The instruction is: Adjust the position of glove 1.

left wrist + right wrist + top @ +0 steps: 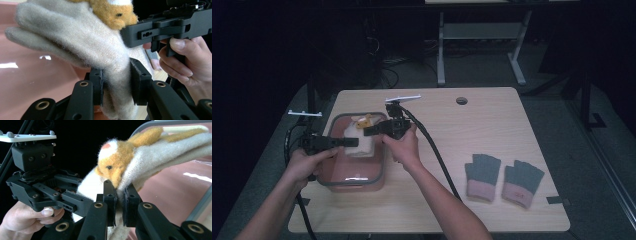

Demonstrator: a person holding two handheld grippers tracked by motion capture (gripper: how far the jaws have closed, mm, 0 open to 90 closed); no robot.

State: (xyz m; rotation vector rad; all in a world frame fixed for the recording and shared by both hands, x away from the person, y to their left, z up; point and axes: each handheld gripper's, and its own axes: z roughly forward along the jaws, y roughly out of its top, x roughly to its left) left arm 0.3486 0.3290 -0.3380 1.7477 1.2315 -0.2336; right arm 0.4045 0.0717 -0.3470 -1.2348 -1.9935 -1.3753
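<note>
A cream woolly glove [361, 143] with an orange plush animal face [366, 121] hangs over a pink container with a grey rim [382, 162]. My left gripper [354, 142] comes in from the left, and in its own view my left gripper [116, 83] is shut on the glove's cuff [75, 32]. From the right, my right gripper [369, 132] reaches the glove too. The right gripper view has my right gripper [120, 202] shut on the glove's edge [170, 152], just below the animal face [117, 162]. The two grippers stand close together over the container.
Two grey fingerless gloves with pink cuffs [482, 175] [522, 182] lie flat at the right front of the wooden table [492, 125]. A round cable hole [461, 100] sits near the far edge. Each gripper's black cable trails back toward the person.
</note>
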